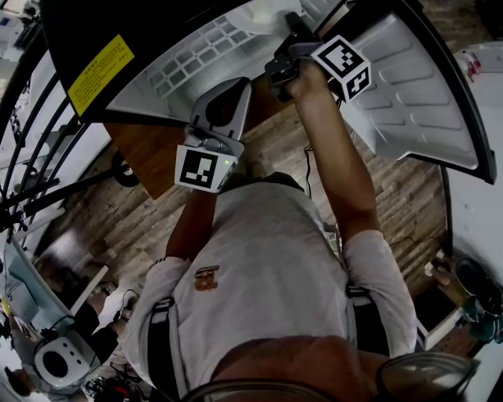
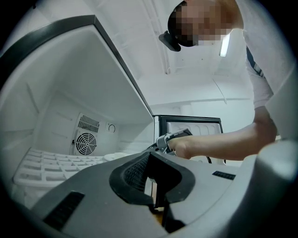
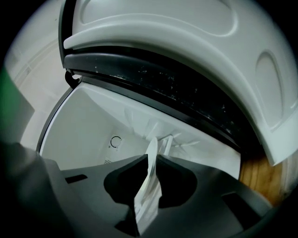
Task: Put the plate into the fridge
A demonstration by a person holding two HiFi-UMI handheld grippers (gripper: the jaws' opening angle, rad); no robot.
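Observation:
The white plate (image 3: 149, 190) is held edge-on between the jaws of my right gripper (image 3: 151, 183), which is shut on its rim. In the head view, the right gripper (image 1: 287, 31) reaches into the open fridge (image 1: 196, 55) with the plate (image 1: 263, 14) at its tip. From the left gripper view, the plate (image 2: 116, 156) lies low over the white wire shelf (image 2: 51, 162). My left gripper (image 1: 229, 98) hangs in front of the fridge opening. Its jaws (image 2: 156, 197) are shut with nothing between them.
The fridge door (image 1: 416, 86) stands open to the right, its moulded inner shelves (image 3: 186, 51) close above the right gripper. A fan grille (image 2: 86, 143) sits in the fridge's back wall. A wooden floor (image 1: 259, 149) lies below, and cluttered stands (image 1: 47, 345) are at the left.

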